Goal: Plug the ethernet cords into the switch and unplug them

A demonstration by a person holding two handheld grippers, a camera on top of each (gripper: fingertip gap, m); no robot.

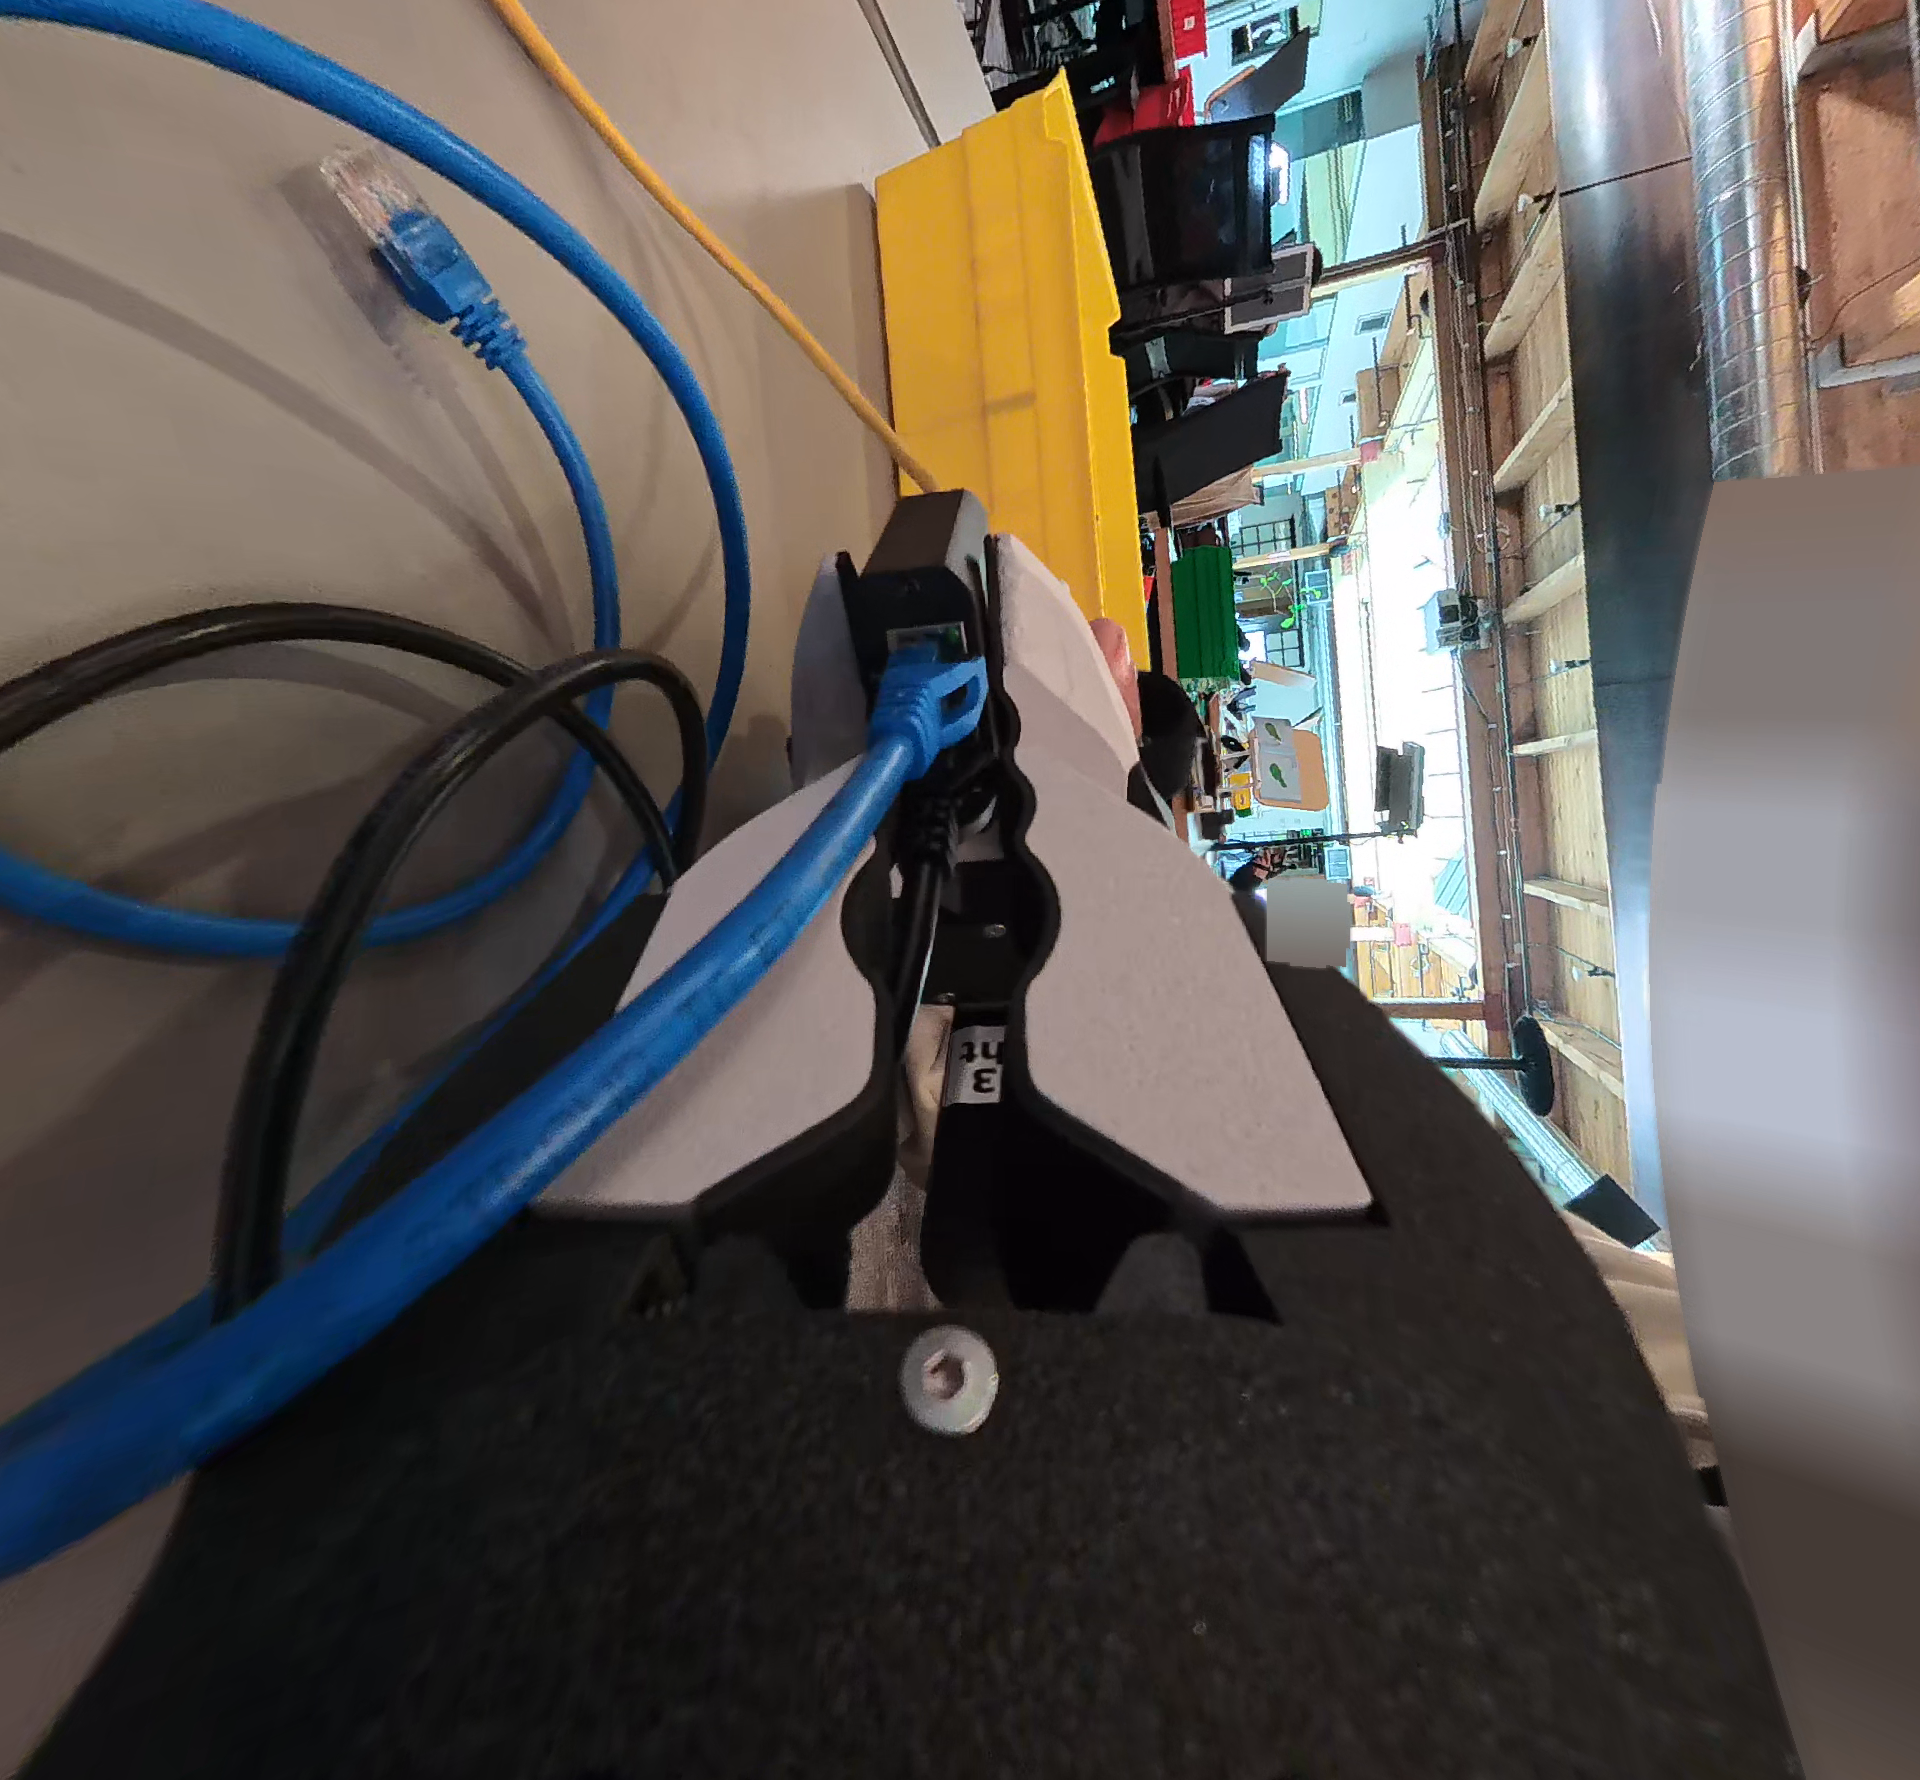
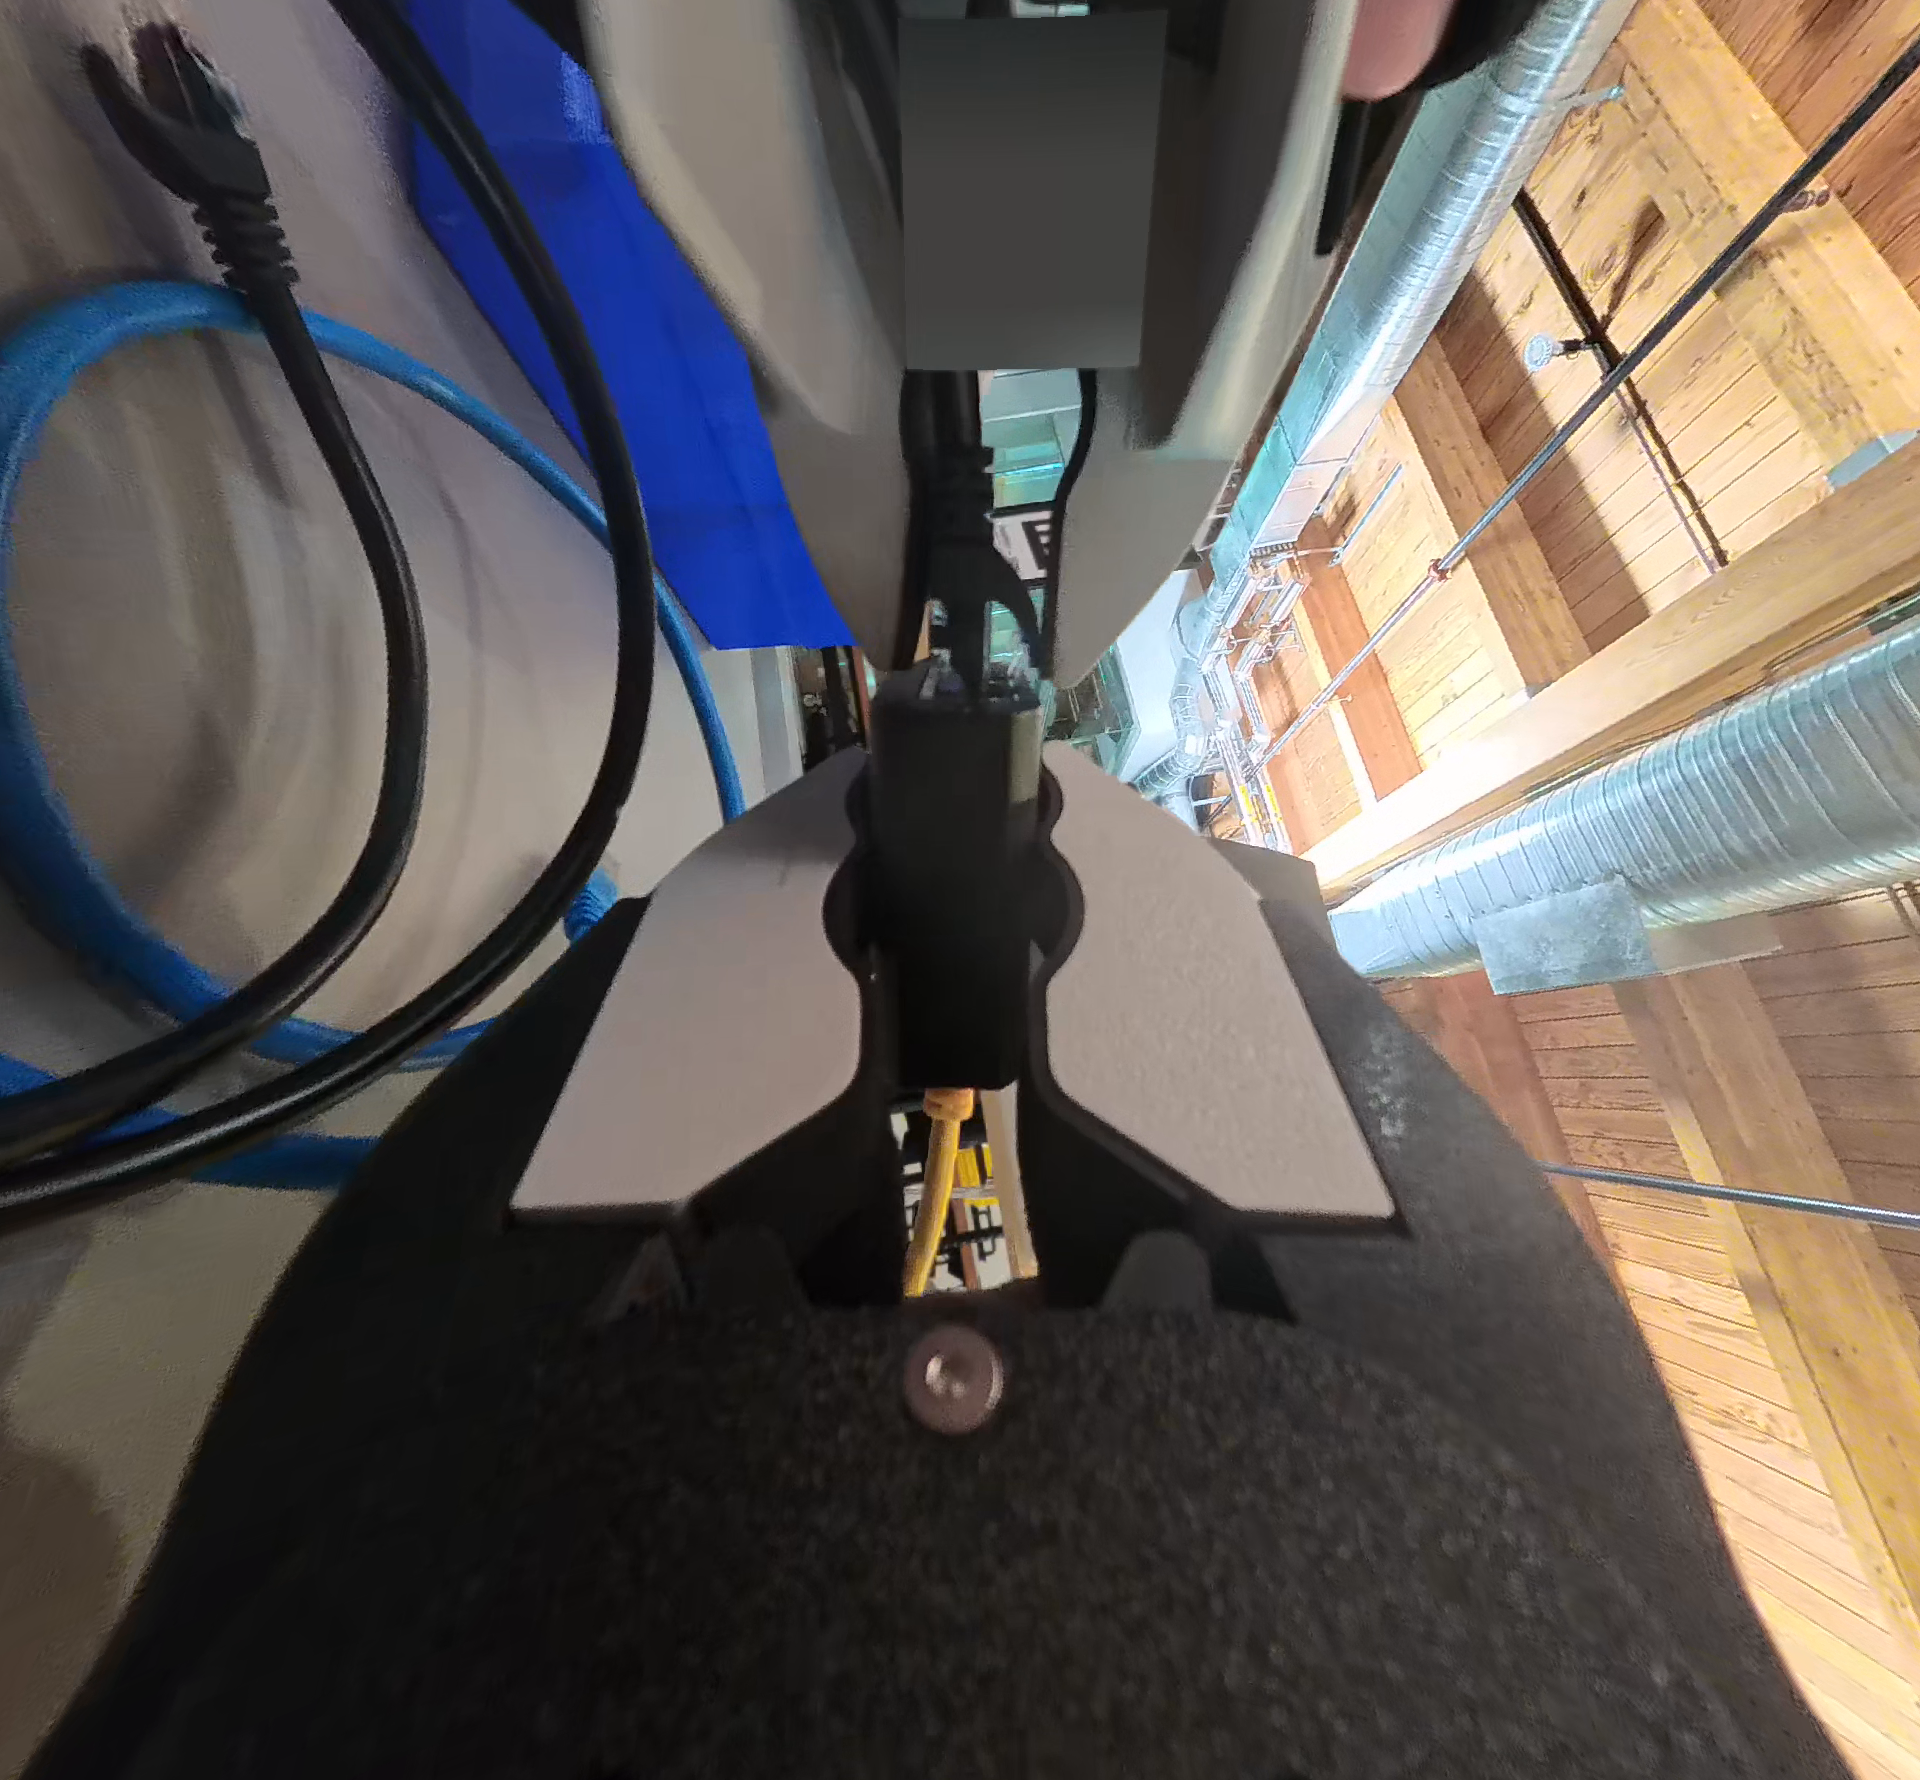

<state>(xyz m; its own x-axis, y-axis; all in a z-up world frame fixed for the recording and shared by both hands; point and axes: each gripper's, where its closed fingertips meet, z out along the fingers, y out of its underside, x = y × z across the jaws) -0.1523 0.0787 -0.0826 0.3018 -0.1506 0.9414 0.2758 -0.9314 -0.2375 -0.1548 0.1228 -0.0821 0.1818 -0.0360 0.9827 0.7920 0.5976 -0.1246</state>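
Right tongs (image 2: pixel 956 795) are clamped on the black switch (image 2: pixel 951 899), held off the tabletop (image 1: pixel 208 483). Its long axis runs straight along the fingers.

Left tongs (image 1: pixel 925 691) face it head-on, closed around a black plug (image 2: pixel 961 577) at the switch's far end. I can't tell whether that plug is seated.

A blue ethernet cord (image 1: pixel 727 951) is plugged in beside the black plug. A yellow cord (image 2: pixel 935 1180) exits the switch's near end. A loose blue plug (image 1: pixel 416 255) lies on the tabletop, left of the switch.

Next move, I'd judge, is along the switch axis, push or pull.

Left claw (image 1: pixel 940 774) clamps black plug beside blue cord (image 1: pixel 914 702) in switch (image 1: pixel 920 556).
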